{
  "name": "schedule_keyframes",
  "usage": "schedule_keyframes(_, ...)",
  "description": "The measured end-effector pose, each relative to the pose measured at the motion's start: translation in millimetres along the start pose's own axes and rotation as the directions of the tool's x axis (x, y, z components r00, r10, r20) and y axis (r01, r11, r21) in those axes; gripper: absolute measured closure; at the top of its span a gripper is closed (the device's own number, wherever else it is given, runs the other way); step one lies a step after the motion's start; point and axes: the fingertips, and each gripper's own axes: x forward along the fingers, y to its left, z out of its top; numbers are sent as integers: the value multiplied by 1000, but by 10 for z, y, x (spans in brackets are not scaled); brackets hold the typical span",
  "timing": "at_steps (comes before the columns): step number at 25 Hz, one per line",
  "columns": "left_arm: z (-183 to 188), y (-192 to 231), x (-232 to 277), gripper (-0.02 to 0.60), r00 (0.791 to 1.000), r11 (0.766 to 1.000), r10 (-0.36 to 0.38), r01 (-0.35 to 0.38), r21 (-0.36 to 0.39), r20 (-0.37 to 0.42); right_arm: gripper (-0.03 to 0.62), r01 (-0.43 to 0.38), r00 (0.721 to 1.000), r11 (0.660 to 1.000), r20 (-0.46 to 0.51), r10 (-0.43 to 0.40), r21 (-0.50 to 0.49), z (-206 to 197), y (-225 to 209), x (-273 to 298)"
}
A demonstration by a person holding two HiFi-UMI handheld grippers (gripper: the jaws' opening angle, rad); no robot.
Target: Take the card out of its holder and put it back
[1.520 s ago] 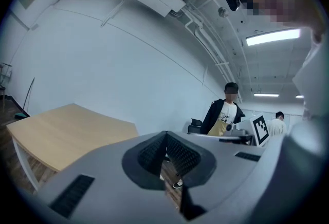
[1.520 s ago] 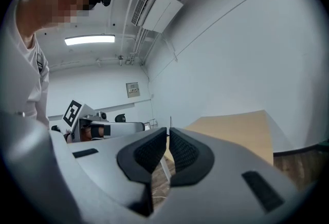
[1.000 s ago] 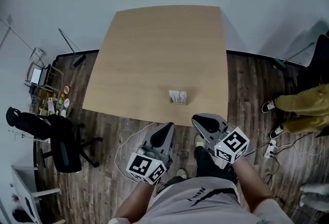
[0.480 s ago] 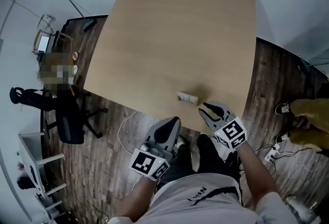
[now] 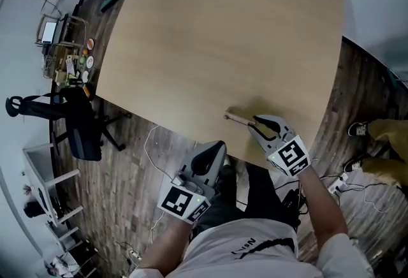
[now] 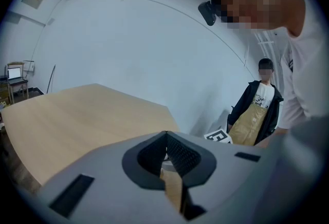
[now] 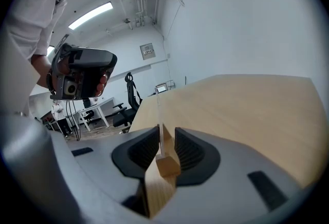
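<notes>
Right tongs [image 5: 254, 125] parted, tips beside card holder [image 5: 236, 118] near surface [image 5: 210, 34] edge. Left tongs [image 5: 215, 146] over floor [image 5: 137, 162].

The person is wearing a white short-sleeved T-shirt [image 5: 255, 256] with a small dark logo [image 5: 243, 243], at the bottom of the frame, and dark trousers [image 5: 258, 190]. The left gripper [image 5: 217, 146] and right gripper [image 5: 255, 125] are showing grey shells with black-lined jaws, each carrying a white cube [image 5: 183, 201] printed with black squares.
</notes>
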Motion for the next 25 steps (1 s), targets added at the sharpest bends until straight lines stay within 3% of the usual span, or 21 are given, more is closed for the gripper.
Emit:
schedule_keyframes(6, -125, 40, 29, 569, 1000, 1000, 2, -3, -12, -27, 556, -64, 998, 997, 20, 65, -30, 37, 89, 44)
schedule_keyframes(14, -150, 79, -71, 569, 1000, 1000, -2, 2, -15, -25, 569, -103, 993, 991, 42, 107, -81, 262, 161, -51)
schedule_keyframes(19, -59, 62, -130, 569, 1000, 1000, -16, 16, -11, -15, 569, -86, 994, 990, 60, 93, -109, 523, 159, -153)
schedule_keyframes(25, 122, -94, -157, 569, 998, 998, -55, 54, 15, 8, 569, 0, 986, 997, 166, 12, -74, 954, 101, -413)
